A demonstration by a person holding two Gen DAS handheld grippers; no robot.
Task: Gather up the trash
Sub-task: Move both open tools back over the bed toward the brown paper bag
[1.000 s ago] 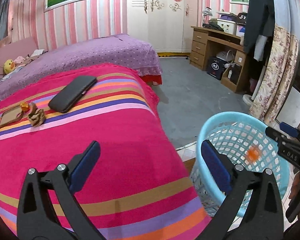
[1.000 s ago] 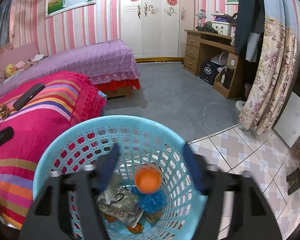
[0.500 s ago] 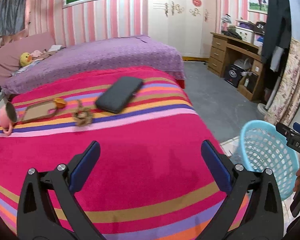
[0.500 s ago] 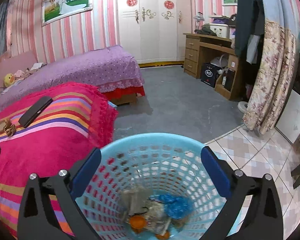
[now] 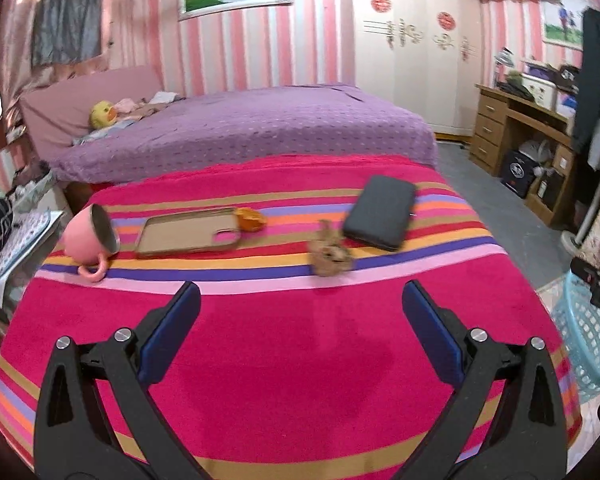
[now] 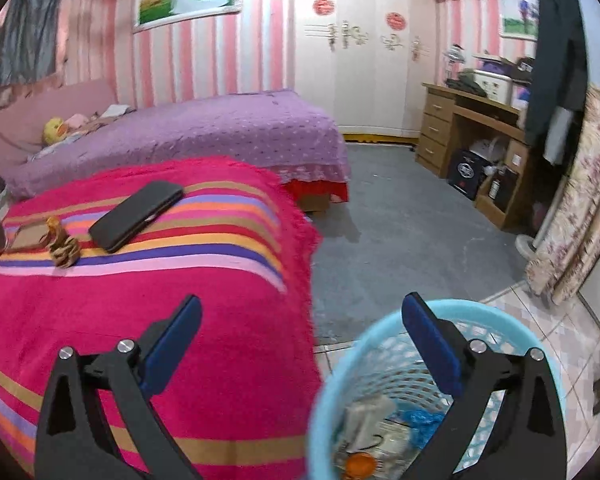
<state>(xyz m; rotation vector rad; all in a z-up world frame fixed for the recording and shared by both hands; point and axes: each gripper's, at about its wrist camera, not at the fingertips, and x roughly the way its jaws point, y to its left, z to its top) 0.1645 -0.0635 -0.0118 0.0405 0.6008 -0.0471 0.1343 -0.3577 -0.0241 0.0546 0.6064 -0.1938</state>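
Both claws empty. Left gripper (image 5: 300, 328) spread wide over the near part of the pink striped woven blanket (image 5: 284, 380) on the bed, nothing between the pads. Right gripper (image 6: 300, 332) jaws have just been opening and now stand fully spread with nothing in them; it straddles the blanket's right edge and the light-blue perforated plastic basket (image 6: 384, 340) on the tiled floor just beside that edge. Basket already holds trash: crumpled paper packaging, a blue plastic wad, an orange round piece (image 6: 360, 465) at the bottom. Read: a drop-off step looks done, next pick is starting. Remaining candidates sit along the stripes toward the far edge of the blanket: a brown crumpled wrapper (image 5: 331, 255) near the middle, just beside the near corner of a flat black rectangular case (image 5: 384, 212); a small orange peel-like scrap (image 5: 250, 219) touching the far right corner of a tan phone case (image 5: 190, 231); a pink ceramic mug lying on its side (image 5: 88, 236) at the left edge. Wrapper and orange scrap look like the trash; case, phone case and mug probably stay. Next move: left claw goes forward and down onto the brown wrapper, approach from the near side so the pads don't snag the black case or bunch the blanket. Wrapper looks light and crushable, so a soft pinch should do.
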